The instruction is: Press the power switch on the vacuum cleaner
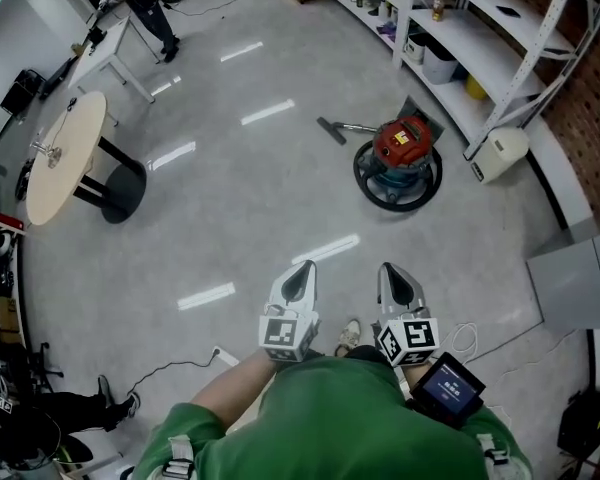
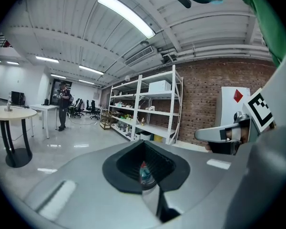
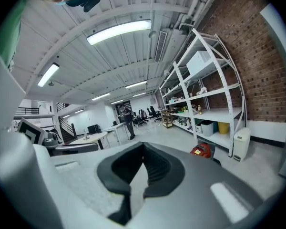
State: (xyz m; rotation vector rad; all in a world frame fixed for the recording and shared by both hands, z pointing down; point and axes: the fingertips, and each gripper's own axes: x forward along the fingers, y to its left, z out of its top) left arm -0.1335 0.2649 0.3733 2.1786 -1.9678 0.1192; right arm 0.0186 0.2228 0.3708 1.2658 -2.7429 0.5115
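The vacuum cleaner (image 1: 400,150), red on top with a black round base, stands on the grey floor by the shelves, far ahead of both grippers. Its hose nozzle (image 1: 331,130) lies on the floor to its left. My left gripper (image 1: 301,270) and right gripper (image 1: 393,272) are held side by side near my body, both shut with nothing in them. In the left gripper view the vacuum cleaner (image 2: 144,172) shows small through the notch of the closed left gripper (image 2: 148,187). The right gripper view has the vacuum cleaner (image 3: 201,150) to the right of the right gripper (image 3: 139,178).
White shelving (image 1: 477,30) lines the right wall, with a white appliance (image 1: 500,152) at its foot. A round table (image 1: 64,156) stands at the left. A grey cabinet (image 1: 578,280) is at the right. A cable (image 1: 170,370) lies near my feet. A person (image 1: 146,0) stands far back.
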